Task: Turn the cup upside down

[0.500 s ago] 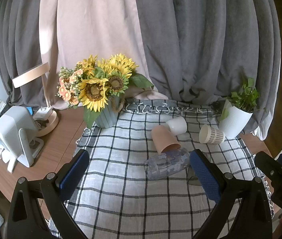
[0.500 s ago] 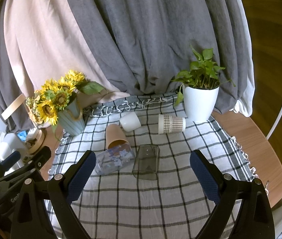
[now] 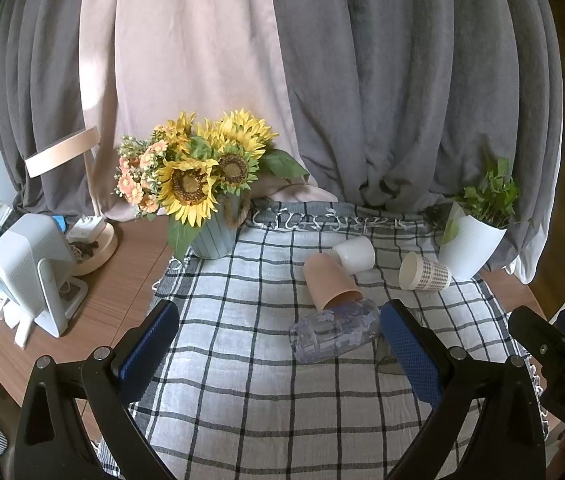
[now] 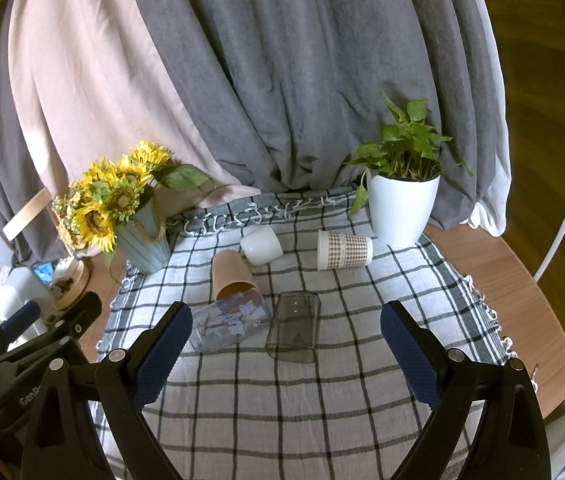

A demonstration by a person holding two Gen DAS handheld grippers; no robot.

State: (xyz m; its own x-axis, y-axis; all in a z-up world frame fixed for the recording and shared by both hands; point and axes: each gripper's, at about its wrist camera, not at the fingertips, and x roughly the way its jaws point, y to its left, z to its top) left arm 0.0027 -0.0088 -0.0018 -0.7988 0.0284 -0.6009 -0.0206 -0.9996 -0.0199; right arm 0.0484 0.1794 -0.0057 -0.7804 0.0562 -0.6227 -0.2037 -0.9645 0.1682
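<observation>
Several cups lie on their sides on the checked cloth (image 4: 282,408): a smoky clear square cup (image 4: 293,333), a clear cup with blue flowers (image 4: 231,322) (image 3: 336,329), a peach cup (image 4: 232,274) (image 3: 330,280), a white cup (image 4: 261,245) (image 3: 354,254) and a brown-checked paper cup (image 4: 344,249) (image 3: 422,272). My right gripper (image 4: 286,354) is open and empty, just short of the smoky cup. My left gripper (image 3: 280,354) is open and empty, short of the flowered cup; its right finger hides most of the smoky cup.
A sunflower vase (image 3: 214,236) (image 4: 142,244) stands at the cloth's back left, a white plant pot (image 4: 402,208) (image 3: 470,246) at the back right. A lamp base (image 3: 94,248) and white device (image 3: 30,264) sit on the wooden table at left. Curtains hang behind.
</observation>
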